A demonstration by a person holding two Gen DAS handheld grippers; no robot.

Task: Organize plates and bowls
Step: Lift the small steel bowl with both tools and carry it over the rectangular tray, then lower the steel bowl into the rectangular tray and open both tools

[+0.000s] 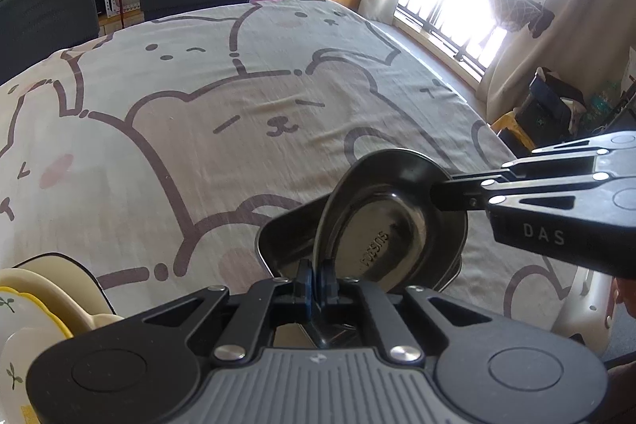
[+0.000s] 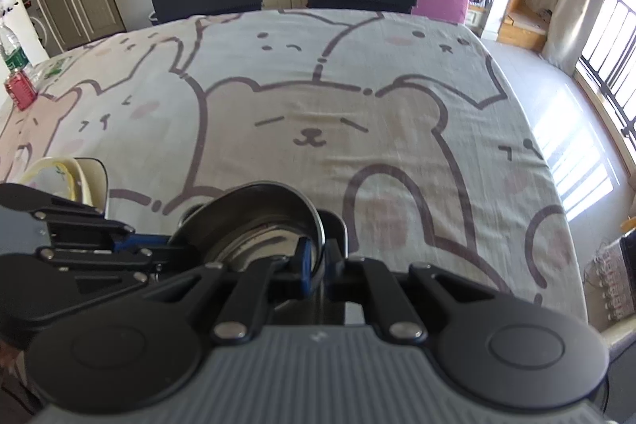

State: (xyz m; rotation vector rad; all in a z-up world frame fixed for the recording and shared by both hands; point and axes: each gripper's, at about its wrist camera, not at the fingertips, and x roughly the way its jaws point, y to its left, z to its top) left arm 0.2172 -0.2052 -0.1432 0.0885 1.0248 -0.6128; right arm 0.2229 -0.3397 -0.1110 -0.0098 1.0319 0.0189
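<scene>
— Grippers first: what have they got?

— Both of mine are on one steel bowl (image 1: 381, 225). My left gripper (image 1: 317, 279) is closed down to the thickness of the rim at its near side, blue pads (image 1: 304, 281) pinching the metal. My right gripper (image 2: 316, 267) is clamped the same way on the rim opposite.

— Where is the bowl?

— Tilted up on edge, its stamped underside facing my left camera, over a second dark steel dish (image 1: 278, 245) near the front edge of the table, on the bear-print tablecloth (image 1: 198, 114).

— Anything else close by?

— Cream and yellow-rimmed plates (image 1: 35, 308) standing by the front left corner; a red can (image 2: 20, 91) and a water bottle (image 2: 11, 52) at the far left edge.
</scene>
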